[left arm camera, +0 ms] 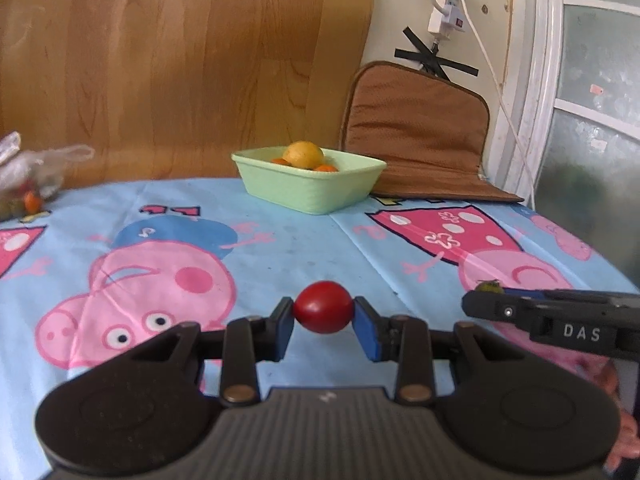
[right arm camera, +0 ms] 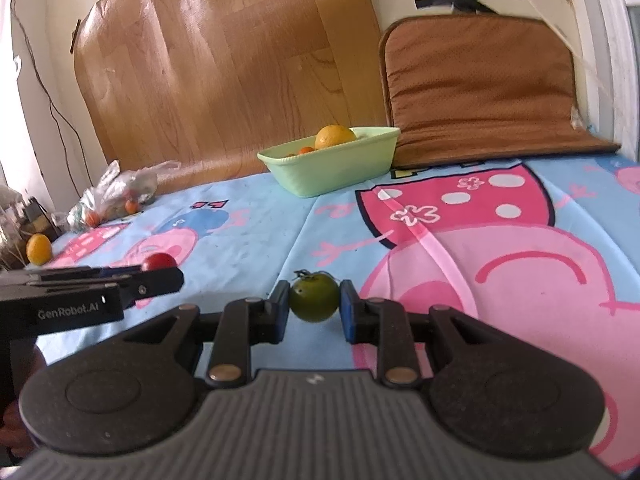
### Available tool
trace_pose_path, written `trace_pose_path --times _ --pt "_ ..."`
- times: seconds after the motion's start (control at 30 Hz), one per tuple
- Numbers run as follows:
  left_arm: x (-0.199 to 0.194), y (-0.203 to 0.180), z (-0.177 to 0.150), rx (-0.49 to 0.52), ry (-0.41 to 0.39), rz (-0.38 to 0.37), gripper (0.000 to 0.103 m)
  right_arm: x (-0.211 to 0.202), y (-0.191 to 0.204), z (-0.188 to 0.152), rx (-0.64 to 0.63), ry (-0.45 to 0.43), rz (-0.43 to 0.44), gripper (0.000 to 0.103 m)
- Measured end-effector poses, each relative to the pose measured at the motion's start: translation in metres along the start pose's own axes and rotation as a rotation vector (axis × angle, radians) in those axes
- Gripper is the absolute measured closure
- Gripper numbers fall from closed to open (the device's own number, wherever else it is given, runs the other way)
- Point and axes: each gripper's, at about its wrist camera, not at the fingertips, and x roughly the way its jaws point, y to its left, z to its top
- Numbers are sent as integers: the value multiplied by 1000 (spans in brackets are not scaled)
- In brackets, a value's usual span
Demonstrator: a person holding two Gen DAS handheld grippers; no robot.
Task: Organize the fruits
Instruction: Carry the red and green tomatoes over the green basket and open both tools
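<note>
My left gripper [left arm camera: 323, 310] is shut on a small red tomato [left arm camera: 323, 306], held above the cartoon tablecloth. My right gripper [right arm camera: 314, 300] is shut on a small green tomato [right arm camera: 313, 297] with a stalk. Each gripper shows in the other's view: the right gripper [left arm camera: 490, 292] pokes in at the right edge, the left gripper [right arm camera: 160, 268] at the left with the red tomato [right arm camera: 159, 261] in its tip. A pale green bowl [left arm camera: 312, 194] [right arm camera: 332, 172] stands far ahead by the back wall, holding a yellow-orange fruit [left arm camera: 303, 153] [right arm camera: 334, 136] and small orange fruits.
A clear plastic bag [right arm camera: 116, 194] [left arm camera: 28, 178] with small fruits lies at the far left, and a yellow fruit [right arm camera: 39, 249] sits at the table's left edge. A brown cushion [left arm camera: 416, 132] leans on the wall right of the bowl. A wooden board stands behind.
</note>
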Motion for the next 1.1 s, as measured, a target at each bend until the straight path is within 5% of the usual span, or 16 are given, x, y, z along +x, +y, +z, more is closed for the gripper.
trace_pose_path --times 0.2,0.43,0.73,0.8,0.83,1.1 --pt "26 21 59 -80 18 -96 71 16 -16 53 -32 -40 20 74" --pt "115 41 130 -159 47 -109 71 82 -38 119 -58 -133 31 73" --pt "206 54 149 -197 111 -55 68 173 -50 134 -95 -104 45 72" --pt "210 50 147 -161 94 -41 59 180 -45 132 -126 -95 45 50" --pt "210 48 146 -145 87 -33 58 179 -44 128 -139 -101 45 47" --pt "150 36 135 -140 22 46 52 138 -54 137 7 -202 -13 45"
